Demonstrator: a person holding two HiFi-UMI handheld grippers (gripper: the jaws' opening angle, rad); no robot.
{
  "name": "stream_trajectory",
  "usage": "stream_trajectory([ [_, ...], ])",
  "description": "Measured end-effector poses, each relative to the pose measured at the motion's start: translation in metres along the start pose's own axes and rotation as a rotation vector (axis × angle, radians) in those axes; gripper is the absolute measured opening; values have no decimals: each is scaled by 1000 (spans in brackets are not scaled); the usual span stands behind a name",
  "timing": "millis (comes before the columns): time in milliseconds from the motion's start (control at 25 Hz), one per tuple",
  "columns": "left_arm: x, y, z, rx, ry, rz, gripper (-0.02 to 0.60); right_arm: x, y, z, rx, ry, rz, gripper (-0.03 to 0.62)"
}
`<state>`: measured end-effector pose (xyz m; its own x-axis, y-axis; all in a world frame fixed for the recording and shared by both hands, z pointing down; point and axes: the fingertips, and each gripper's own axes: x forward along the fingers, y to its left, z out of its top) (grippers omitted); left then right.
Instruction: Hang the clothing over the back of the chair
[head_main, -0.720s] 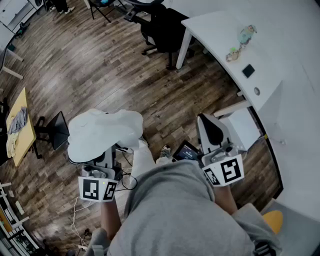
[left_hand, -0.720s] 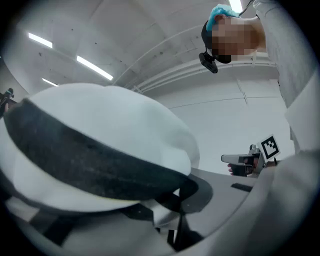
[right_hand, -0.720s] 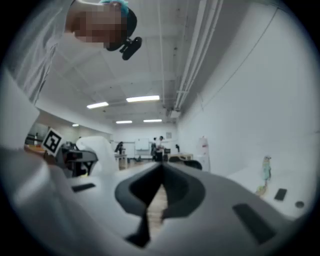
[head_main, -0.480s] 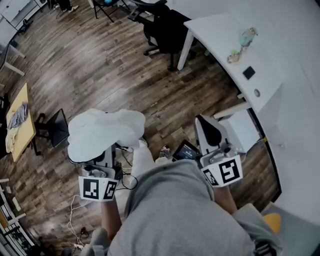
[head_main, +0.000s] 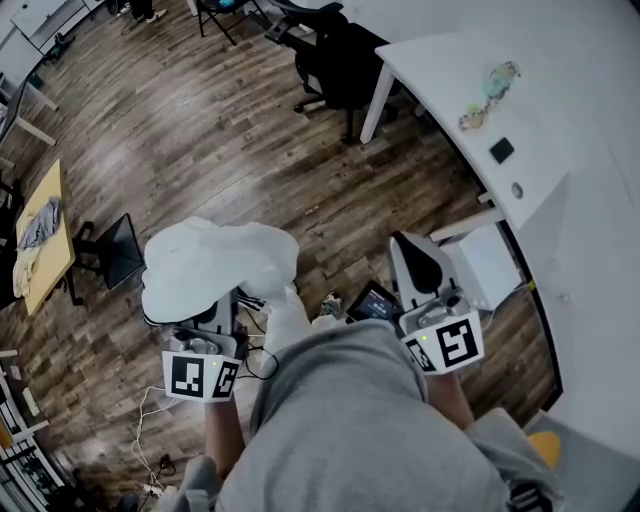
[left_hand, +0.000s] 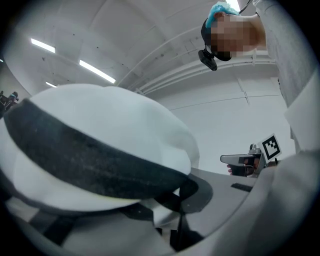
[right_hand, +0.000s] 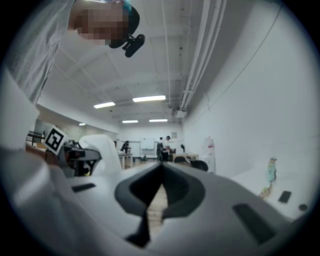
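On the wood floor (head_main: 200, 140) of an open workroom, from the head view: my left gripper (head_main: 214, 315) carries the white clothing (head_main: 215, 265) in a bunch, held level out in front of me. My right gripper (head_main: 422, 262) points level alongside, well apart from the bundle. A black office chair (head_main: 335, 60) stands ahead by the white desk (head_main: 470, 70), far from the clothing. I take it for the target, though from this height I cannot be sure which chair is meant.

From the left gripper view: the clothing (left_hand: 100, 130), white with a dark band across it, fills most of the frame and spills over the jaws, which are clenched on a fold of it low in the picture.

From the right gripper view: the jaws are pressed together at their tips with only floor showing through the gap behind them, so this gripper is empty.

As I judge it, the pick-up is done and the carry is under way. Reaching the chair, spreading the bundle and draping it over the backrest are all yet to do, and nothing hangs on any chair.
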<state>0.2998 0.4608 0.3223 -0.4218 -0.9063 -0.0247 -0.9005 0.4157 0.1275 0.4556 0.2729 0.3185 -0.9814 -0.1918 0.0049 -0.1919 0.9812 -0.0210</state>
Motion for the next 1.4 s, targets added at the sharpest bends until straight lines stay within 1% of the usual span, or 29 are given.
stream_trajectory([
  [280,9,1,-2,22,10,-5,100,1,-6,-5,6,17,-15,34],
  [640,29,22,-5,15,24,-16,100,23,-6,-5,15,8,-9,34],
  [1040,85,59,4,36,23,-58,100,87,-13,1,-15,28,-20,34],
  [1400,142,109,13,63,24,-68,100,157,-28,7,-48,42,-42,34],
])
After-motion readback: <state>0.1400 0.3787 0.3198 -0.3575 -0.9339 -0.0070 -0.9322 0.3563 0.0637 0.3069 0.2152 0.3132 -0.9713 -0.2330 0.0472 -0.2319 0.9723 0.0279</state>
